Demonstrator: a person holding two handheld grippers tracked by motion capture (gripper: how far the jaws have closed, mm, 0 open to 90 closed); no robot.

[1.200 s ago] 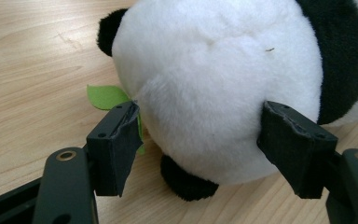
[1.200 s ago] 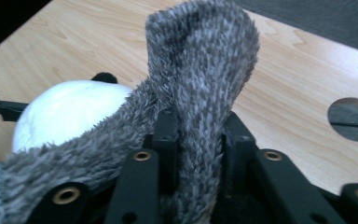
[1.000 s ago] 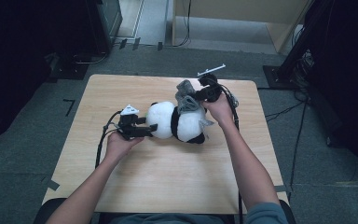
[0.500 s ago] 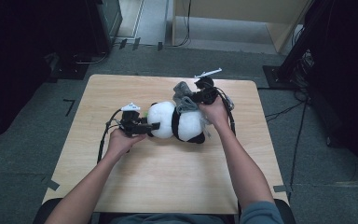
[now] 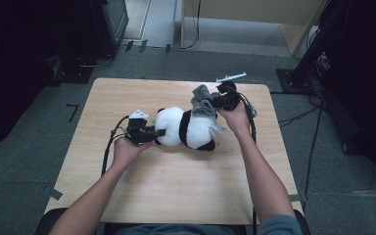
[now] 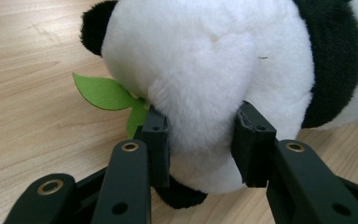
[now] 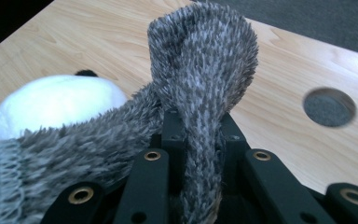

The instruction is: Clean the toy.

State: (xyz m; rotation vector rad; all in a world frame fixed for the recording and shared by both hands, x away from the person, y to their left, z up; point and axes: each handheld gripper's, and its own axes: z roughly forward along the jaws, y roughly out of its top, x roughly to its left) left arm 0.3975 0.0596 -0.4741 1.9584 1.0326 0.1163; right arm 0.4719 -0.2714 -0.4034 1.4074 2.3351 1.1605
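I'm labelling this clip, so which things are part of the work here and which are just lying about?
In the work:
- plush panda, squeezed by the left hand-held gripper
- grey fuzzy sock, pinched in the right hand-held gripper
- wooden table under them

Lying about:
- cables on the floor
- tape marks on the floor
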